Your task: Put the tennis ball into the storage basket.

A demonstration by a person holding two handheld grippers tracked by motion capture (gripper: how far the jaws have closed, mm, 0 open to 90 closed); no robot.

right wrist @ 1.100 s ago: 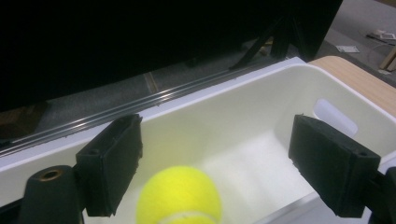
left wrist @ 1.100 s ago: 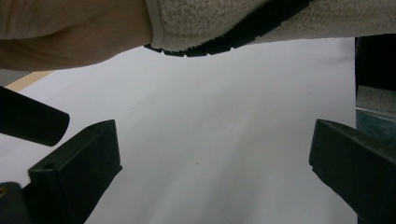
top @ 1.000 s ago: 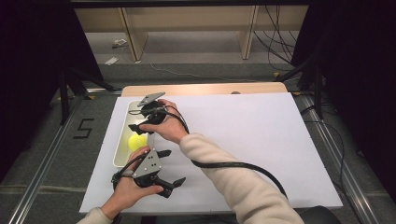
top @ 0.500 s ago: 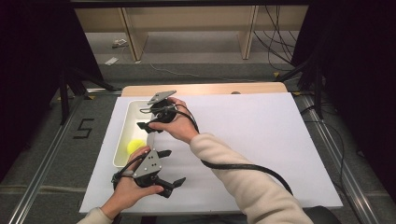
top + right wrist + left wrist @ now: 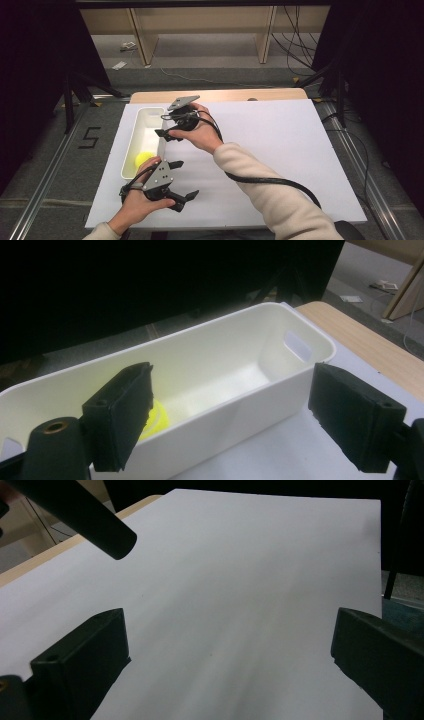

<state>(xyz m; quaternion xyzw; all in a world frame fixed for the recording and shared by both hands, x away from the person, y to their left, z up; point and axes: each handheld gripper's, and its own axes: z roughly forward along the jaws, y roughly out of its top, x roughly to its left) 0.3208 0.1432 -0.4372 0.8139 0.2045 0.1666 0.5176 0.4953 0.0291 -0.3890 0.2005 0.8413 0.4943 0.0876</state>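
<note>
A white oblong bin (image 5: 131, 150) stands on the left part of the white sheet (image 5: 280, 145). A yellow ball (image 5: 143, 160) lies at the bin's near end, and it shows as a yellow ball (image 5: 156, 421) behind the left jaw in the right gripper view. My right gripper (image 5: 162, 125) hovers at the bin's right rim, open and holding nothing, and looks into the bin (image 5: 215, 319). My left gripper (image 5: 184, 179) rests low near the sheet's front edge, right of the bin's near end. It is open and nothing lies between its jaws, which point across the bare sheet (image 5: 240, 590).
A wooden strip (image 5: 225, 95) of table shows beyond the sheet. The right gripper's black cable (image 5: 260, 180) trails over the sleeve and across the sheet's middle, and a black cable (image 5: 85, 520) crosses the top left of the left gripper view. Dark stands flank the table.
My right gripper has drifted a little to the right and away from over the bin. The yellow ball has shifted slightly toward the bin's near end. The left gripper has stayed put.
</note>
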